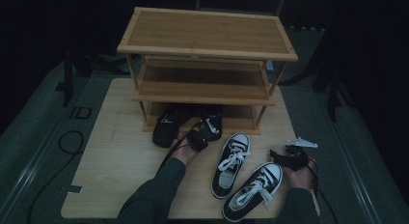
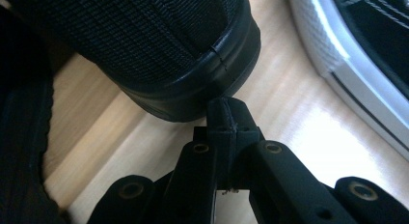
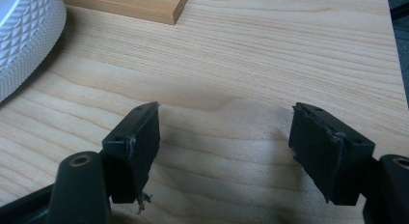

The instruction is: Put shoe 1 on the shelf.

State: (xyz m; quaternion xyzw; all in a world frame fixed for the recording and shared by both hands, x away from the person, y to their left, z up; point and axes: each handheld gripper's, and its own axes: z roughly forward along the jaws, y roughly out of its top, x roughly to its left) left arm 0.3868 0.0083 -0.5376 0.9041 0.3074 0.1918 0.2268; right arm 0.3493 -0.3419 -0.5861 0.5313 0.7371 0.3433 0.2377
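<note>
Bamboo shoe rack point(image 1: 207, 35) with three shelves stands at the far side of the pale wooden table point(image 1: 115, 156), its bottom shelf holding the front halves of two black shoes. The left black shoe point(image 1: 166, 127) sticks out toward the person, heel on the table; the right black shoe point(image 1: 212, 125) sits beside it, its heel just at the shelf's edge. Nearer the person, two black-and-white lace-up sneakers lie on the table: one sneaker point(image 1: 231, 163) points toward the rack, the other sneaker point(image 1: 253, 190) lies just right of it, angled the same way.

The left gripper point(image 1: 201, 134) is at the heel of the right black shoe. In the left gripper view its jaws are pressed together with nothing between them, the tips of the left gripper point(image 2: 227, 113) touching the rubber heel rim of the black shoe point(image 2: 159, 45).

The right gripper point(image 1: 289, 156) rests low over the table right of the sneakers. In the right gripper view the jaws of the right gripper point(image 3: 224, 137) stand wide apart over bare wood, a white textured sneaker toe point(image 3: 26, 35) at the left edge
</note>
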